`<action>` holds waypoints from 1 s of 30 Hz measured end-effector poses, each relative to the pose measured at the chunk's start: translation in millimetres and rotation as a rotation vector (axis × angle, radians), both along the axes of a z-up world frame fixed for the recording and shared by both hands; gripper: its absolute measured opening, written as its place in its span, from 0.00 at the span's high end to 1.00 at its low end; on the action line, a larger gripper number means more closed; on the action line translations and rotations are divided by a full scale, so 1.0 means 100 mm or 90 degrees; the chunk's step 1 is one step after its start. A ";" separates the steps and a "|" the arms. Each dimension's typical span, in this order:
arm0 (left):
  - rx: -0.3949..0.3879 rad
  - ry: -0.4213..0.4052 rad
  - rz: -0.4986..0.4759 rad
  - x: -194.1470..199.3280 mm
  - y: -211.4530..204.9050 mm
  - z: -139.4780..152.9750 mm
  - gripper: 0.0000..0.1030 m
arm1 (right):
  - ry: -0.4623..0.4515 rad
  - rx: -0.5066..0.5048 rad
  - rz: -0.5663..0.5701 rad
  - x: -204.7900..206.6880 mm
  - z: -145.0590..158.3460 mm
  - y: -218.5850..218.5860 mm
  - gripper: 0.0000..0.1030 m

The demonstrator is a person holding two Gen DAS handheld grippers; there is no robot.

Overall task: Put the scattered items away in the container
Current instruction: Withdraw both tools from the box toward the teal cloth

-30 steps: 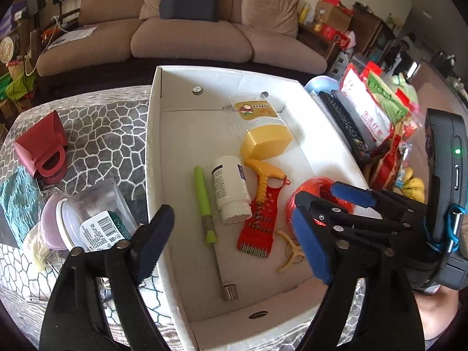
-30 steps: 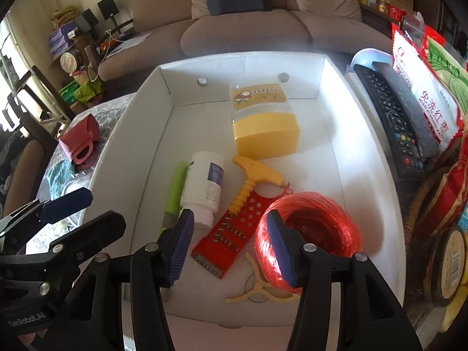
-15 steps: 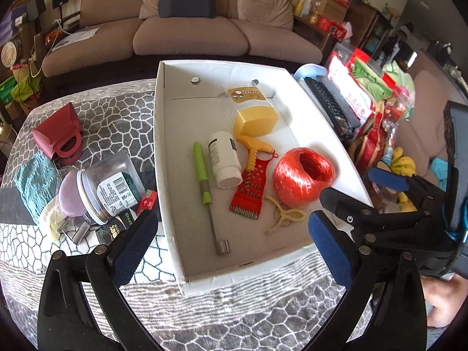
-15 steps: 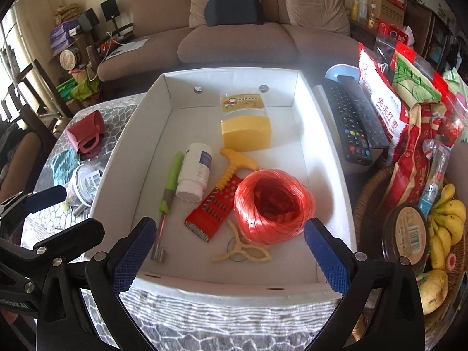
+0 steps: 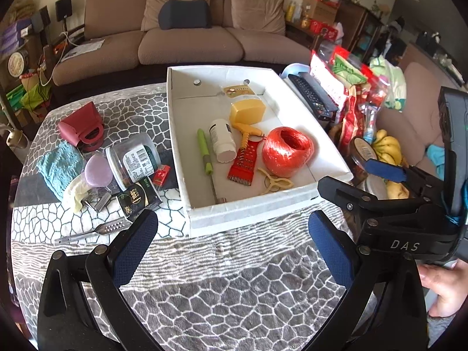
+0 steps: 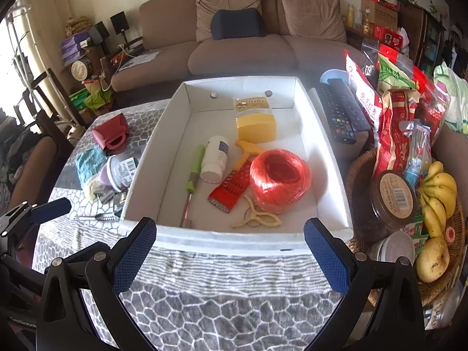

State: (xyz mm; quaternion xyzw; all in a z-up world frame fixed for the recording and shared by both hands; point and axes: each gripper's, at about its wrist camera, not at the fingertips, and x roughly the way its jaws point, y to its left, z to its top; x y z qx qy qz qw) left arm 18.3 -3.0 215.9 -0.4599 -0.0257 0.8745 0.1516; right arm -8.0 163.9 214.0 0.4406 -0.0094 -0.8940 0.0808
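Left claw [image 5: 231, 238]: jaws wide apart, nothing between them; they have just been opening.
Right claw [image 6: 231, 247]: jaws also wide apart and empty, just opened too.
White box [image 6: 234, 241]: straight ahead of both claws, its near wall just beyond the fingertips.
Red twine ball [image 6: 279, 180]: inside the box, ahead and a little right of the right claw, touching the yellow clip [image 6: 257, 218].
Other contents: red grater [image 6: 231, 188], white bottle [image 6: 215, 158], green-handled tool [image 6: 193, 175], yellow block [image 6: 256, 127].
Free room: bare patterned cloth [image 5: 222, 286] under and between the claws.
Still scattered: ahead-left of the left claw lie metal tongs [image 5: 93, 232], a dark packet [image 5: 137, 197], a clear jar [image 5: 133, 161], a teal cloth [image 5: 58, 168] and a red pouch [image 5: 82, 128].
Obstacles right: remote controls [image 6: 340, 114], snack bags [image 6: 392, 122] and a basket [image 6: 438, 289] with bananas [image 6: 437, 194] crowd the box's right wall.
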 end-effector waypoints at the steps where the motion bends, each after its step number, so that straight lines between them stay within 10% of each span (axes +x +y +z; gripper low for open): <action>1: 0.005 0.000 0.006 0.07 -0.06 0.02 0.00 | 0.002 0.001 0.003 0.06 0.02 -0.03 0.00; 19: -0.010 0.023 0.157 1.30 -1.74 0.10 0.00 | 0.034 -0.028 0.072 1.11 0.24 -1.07 0.00; 30: -0.007 -0.016 0.247 1.40 -2.79 -0.34 0.00 | -0.005 -0.046 0.154 1.12 -0.11 -1.97 0.00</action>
